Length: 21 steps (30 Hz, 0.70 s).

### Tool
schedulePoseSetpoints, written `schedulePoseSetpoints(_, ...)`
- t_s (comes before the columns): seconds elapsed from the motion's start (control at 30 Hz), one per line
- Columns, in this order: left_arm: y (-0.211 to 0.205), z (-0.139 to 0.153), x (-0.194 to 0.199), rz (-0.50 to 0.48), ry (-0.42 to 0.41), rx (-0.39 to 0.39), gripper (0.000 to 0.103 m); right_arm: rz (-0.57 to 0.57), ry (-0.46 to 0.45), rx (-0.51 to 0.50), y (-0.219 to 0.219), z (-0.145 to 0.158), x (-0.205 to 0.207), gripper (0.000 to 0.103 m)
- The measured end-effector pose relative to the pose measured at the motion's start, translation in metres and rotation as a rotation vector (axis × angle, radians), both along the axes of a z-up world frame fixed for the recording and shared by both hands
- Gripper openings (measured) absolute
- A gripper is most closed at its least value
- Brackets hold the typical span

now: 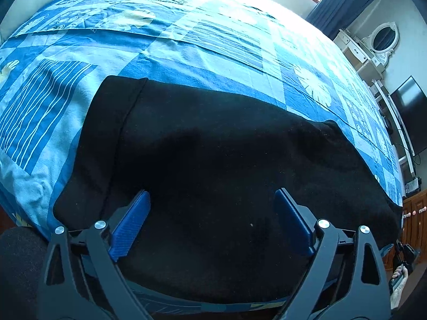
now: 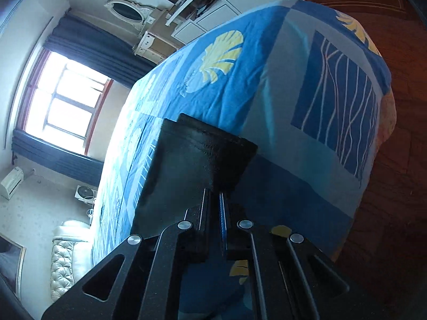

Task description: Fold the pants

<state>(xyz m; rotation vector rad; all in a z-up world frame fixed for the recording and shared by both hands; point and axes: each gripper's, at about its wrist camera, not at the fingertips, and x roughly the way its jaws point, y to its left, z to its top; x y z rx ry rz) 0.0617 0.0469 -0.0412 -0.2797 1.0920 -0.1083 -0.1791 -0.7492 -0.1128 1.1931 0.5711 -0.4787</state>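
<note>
The left gripper hangs wide open over black pants on the bedspread; the right gripper pinches their edge.

Left wrist view looks down close over the bed; right view, rolled sideways, shares it.

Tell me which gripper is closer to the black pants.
Right. The right gripper is shut on the black pants; the left gripper hovers open just above them.
</note>
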Motion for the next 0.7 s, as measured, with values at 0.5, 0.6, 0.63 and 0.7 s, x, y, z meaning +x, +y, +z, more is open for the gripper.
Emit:
schedulePoseSetpoints(0.5, -0.007, -0.002, 0.0, -0.001, -0.001, 0.051, 0.096, 0.218, 0.063, -0.305, -0.028, 0.081, 0.056, 0.046)
schedulePoseSetpoints(0.6, -0.007, -0.002, 0.0, 0.009, -0.006, 0.055, 0.096, 0.304, 0.112, -0.333, -0.034, 0.078, 0.101, 0.056)
schedulePoseSetpoints(0.63, -0.008, -0.002, -0.001, 0.009, -0.008, 0.057, 0.096, 0.33, 0.144, -0.35, -0.035, 0.076, 0.114, 0.058)
schedulePoseSetpoints(0.7, -0.008, -0.003, -0.001, 0.01, -0.011, 0.063, 0.096, 0.382, 0.231, -0.381, -0.035, 0.068, 0.134, 0.062)
